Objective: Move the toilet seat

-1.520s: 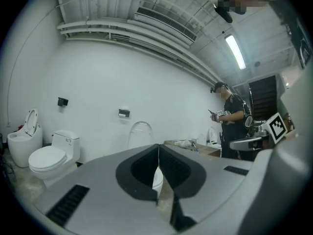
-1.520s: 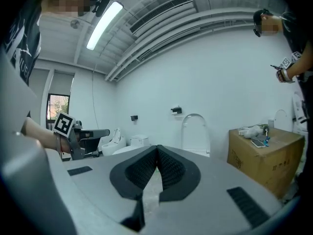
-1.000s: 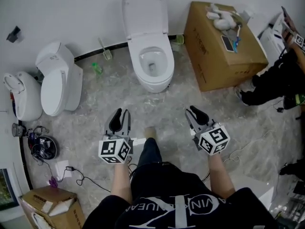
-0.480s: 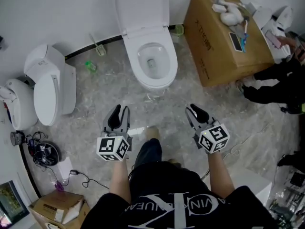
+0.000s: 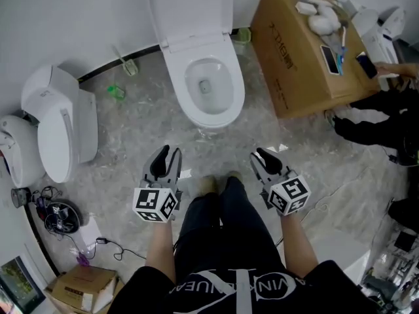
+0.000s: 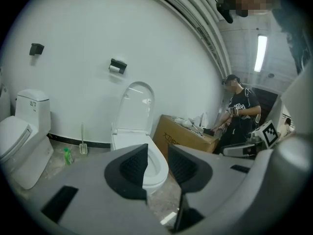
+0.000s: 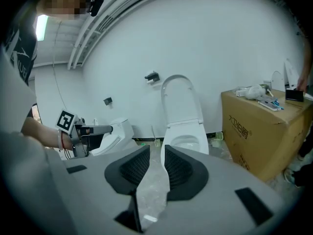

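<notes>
A white toilet [image 5: 209,93] stands against the far wall, its seat and lid [image 5: 191,12] tipped up against the wall. The bowl is uncovered. My left gripper [image 5: 169,154] hovers over the floor short of the bowl. Its jaws are opening, with nothing between them. In the left gripper view the raised lid [image 6: 137,106] and bowl [image 6: 151,168] lie straight ahead, beyond the left gripper [image 6: 157,163]. My right gripper [image 5: 260,156] hangs level with it to the right, jaws slightly apart and empty. Ahead of the right gripper [image 7: 156,165] is the same toilet [image 7: 186,136].
A big cardboard box [image 5: 301,51] with loose items on top stands right of the toilet, and a person [image 5: 380,120] is beside it. Two other toilets [image 5: 59,129] sit at the left. A toilet brush [image 5: 124,61], a green bottle [image 5: 116,91] and cables [image 5: 59,218] lie on the floor.
I have stepped closer to the toilet, so it sits larger and nearer in the head view. Both grippers stay low in front of me and hold nothing.
</notes>
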`<move>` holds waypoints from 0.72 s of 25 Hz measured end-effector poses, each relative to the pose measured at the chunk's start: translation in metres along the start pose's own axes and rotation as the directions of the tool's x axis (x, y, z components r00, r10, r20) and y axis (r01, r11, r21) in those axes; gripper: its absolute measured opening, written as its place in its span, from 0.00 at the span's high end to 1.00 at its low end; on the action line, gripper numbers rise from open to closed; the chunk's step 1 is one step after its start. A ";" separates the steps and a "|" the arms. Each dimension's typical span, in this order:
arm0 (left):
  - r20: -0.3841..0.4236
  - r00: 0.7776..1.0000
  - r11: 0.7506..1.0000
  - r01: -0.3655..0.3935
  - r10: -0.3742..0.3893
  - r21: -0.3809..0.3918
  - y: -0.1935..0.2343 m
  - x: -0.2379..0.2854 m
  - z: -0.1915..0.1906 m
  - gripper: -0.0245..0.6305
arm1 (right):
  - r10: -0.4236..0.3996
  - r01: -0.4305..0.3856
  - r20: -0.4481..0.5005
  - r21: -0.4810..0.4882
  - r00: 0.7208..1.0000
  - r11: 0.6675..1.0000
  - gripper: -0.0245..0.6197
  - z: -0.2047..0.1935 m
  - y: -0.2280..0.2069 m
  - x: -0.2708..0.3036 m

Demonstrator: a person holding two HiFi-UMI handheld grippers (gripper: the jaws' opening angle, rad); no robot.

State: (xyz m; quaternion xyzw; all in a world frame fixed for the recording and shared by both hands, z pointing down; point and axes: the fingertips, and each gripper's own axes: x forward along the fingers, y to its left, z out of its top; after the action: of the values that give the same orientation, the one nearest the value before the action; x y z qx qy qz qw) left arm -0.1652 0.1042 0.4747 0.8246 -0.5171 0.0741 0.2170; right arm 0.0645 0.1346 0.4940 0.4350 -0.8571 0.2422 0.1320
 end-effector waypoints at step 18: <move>-0.199 0.980 0.996 -0.013 -0.004 -0.085 0.016 0.100 -0.074 0.77 | 0.130 -0.125 -0.210 0.037 0.969 0.992 0.79 -0.051 -0.057 0.111</move>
State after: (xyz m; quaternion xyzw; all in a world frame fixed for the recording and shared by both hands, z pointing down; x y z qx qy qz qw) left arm -0.1269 0.0484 0.5799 0.8017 -0.4976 0.1346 0.3025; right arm 0.0466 0.0569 0.6025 0.3526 -0.8614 0.3052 0.2015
